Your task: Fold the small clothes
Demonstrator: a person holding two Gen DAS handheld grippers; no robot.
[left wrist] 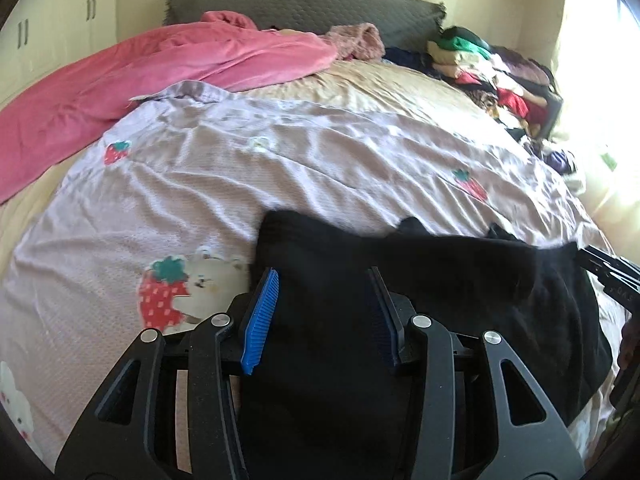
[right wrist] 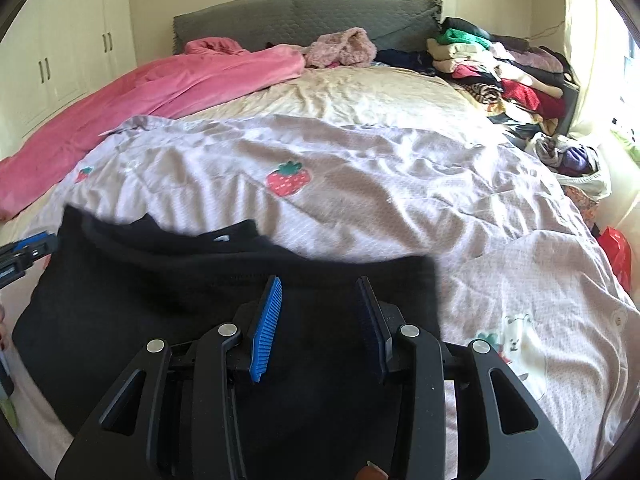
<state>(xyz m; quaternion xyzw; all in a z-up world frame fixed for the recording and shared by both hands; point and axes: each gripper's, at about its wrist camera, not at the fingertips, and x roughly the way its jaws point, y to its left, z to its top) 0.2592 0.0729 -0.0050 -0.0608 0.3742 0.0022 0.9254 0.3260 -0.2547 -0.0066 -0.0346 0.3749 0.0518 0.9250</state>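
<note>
I have both tools over a black garment (left wrist: pixel 460 280) on the strawberry-print sheet (left wrist: pixel 320 160). Left tool (left wrist: pixel 324 276) and right tool (right wrist: pixel 320 284) have fabric between their pads; whether they are gripping it, I cannot tell. Beyond the garment lie a pink blanket (left wrist: pixel 160 68) and piled clothes (right wrist: pixel 500 76).

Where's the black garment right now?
The black garment lies on the strawberry-print sheet at the near edge of the bed, under both tools: low and right of centre in the left wrist view, low and left in the right wrist view.
</note>
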